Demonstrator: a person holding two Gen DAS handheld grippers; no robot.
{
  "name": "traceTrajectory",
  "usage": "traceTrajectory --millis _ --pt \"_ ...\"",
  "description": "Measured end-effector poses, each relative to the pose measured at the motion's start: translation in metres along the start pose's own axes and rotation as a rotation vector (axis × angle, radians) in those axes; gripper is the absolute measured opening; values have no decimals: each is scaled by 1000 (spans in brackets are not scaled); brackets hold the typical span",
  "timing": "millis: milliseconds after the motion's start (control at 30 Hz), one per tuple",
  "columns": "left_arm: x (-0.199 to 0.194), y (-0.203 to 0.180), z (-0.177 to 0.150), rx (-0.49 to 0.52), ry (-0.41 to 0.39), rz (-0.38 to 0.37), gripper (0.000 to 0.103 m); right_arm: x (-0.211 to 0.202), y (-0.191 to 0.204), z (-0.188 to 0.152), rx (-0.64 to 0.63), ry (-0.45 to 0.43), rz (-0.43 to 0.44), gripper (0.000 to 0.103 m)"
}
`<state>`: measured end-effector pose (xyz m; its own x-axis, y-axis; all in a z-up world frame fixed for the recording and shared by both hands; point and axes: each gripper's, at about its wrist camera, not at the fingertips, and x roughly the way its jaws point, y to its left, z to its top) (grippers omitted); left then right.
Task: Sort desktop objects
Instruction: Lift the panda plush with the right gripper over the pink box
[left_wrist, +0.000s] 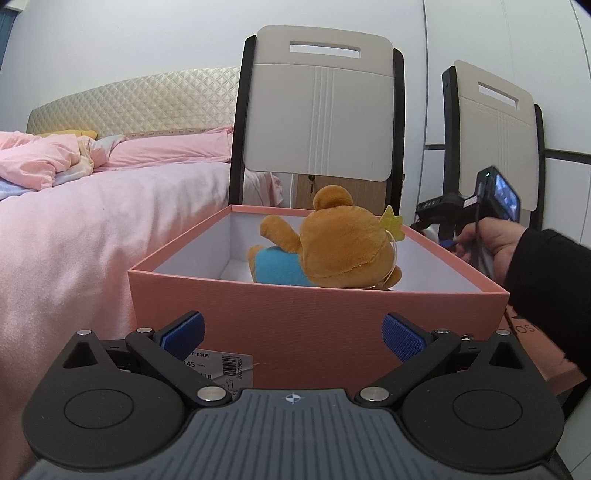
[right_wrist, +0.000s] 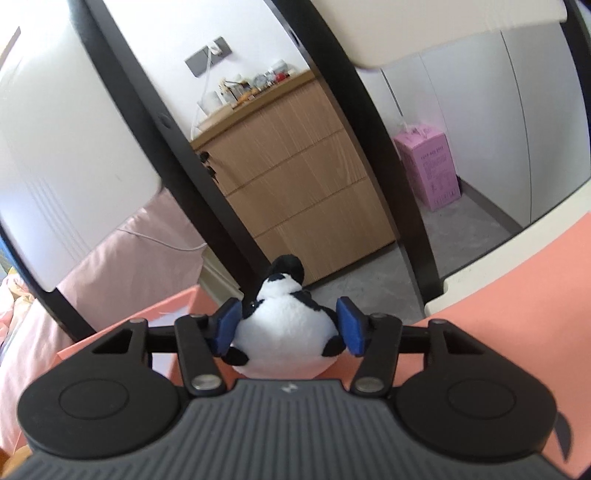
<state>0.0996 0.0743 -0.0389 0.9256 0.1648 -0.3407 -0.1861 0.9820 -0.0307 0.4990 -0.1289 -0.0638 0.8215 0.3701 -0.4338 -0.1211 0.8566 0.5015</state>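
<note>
An open salmon-pink box (left_wrist: 317, 325) stands in front of my left gripper (left_wrist: 293, 334), which is open and empty, just short of the box's near wall. A brown plush bear (left_wrist: 343, 243) in a blue top lies inside the box. In the right wrist view my right gripper (right_wrist: 288, 330) is shut on a black-and-white plush penguin (right_wrist: 286, 332), held above a pink surface beside the box's rim (right_wrist: 170, 306). The right gripper also shows in the left wrist view (left_wrist: 439, 230), past the box's far right corner, held by a hand in a black sleeve.
Two folding chairs (left_wrist: 321, 107) stand behind the box. A bed with pink bedding (left_wrist: 92, 206) lies to the left. The box lid (right_wrist: 517, 295) lies at right. A wooden drawer cabinet (right_wrist: 295, 177) and a pink carton (right_wrist: 430, 166) stand on the floor beyond.
</note>
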Motion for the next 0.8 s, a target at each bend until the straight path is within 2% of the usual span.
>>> traceTrajectory --millis 400,800 --pt "-10 -17 -4 61 -36 -10 103 -100 18 18 -106 -87 54 57" --pt "-19 -19 0 55 -72 -14 103 -170 29 -1 -142 -116 95 57"
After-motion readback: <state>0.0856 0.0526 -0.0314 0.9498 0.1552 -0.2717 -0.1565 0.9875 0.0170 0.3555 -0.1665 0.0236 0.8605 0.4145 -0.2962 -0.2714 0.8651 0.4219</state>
